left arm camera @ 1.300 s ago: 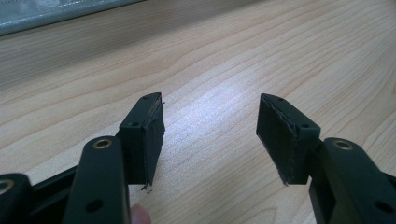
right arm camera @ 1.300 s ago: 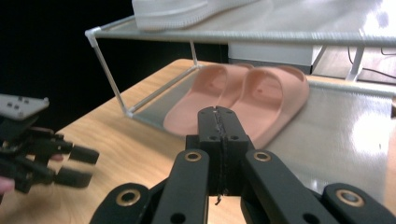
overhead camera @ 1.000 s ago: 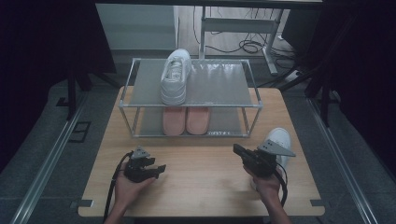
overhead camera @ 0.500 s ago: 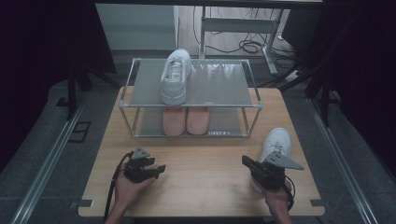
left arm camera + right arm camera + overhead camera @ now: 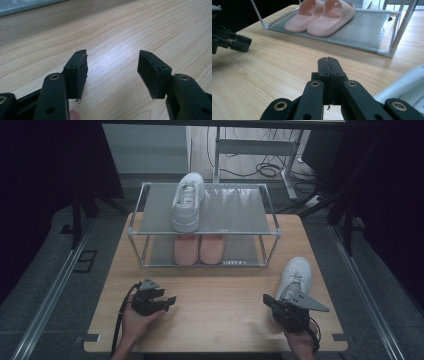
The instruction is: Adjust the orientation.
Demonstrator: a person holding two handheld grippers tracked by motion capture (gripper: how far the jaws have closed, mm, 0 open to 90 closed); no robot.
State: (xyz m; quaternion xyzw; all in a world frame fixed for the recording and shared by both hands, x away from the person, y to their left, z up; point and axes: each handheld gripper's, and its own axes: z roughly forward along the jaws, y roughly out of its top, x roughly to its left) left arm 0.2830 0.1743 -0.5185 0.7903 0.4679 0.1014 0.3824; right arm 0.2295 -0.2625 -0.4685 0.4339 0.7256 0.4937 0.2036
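Note:
A white sneaker (image 5: 296, 276) lies on the wooden table (image 5: 220, 320) at the right, its edge also in the right gripper view (image 5: 404, 82). A second white sneaker (image 5: 187, 202) stands on the top shelf of the metal rack (image 5: 235, 210). On the lower shelf sits a pair of pink slippers (image 5: 199, 249) (image 5: 322, 17). My right gripper (image 5: 266, 299) (image 5: 328, 61) is shut on nothing, just left of the table sneaker and pointing left. My left gripper (image 5: 171, 299) (image 5: 112, 67) rests open near the front left, with only bare wood between its jaws.
The rack's thin posts (image 5: 402, 27) and lower shelf edge stand ahead of the right gripper. My left gripper (image 5: 237, 41) shows far off in the right gripper view. Dark floor, cables and a metal frame (image 5: 260, 150) lie beyond the table.
My right gripper has drawn back toward the table's front edge and slightly right, away from the rack. The sneaker on the table and my left gripper have stayed put.

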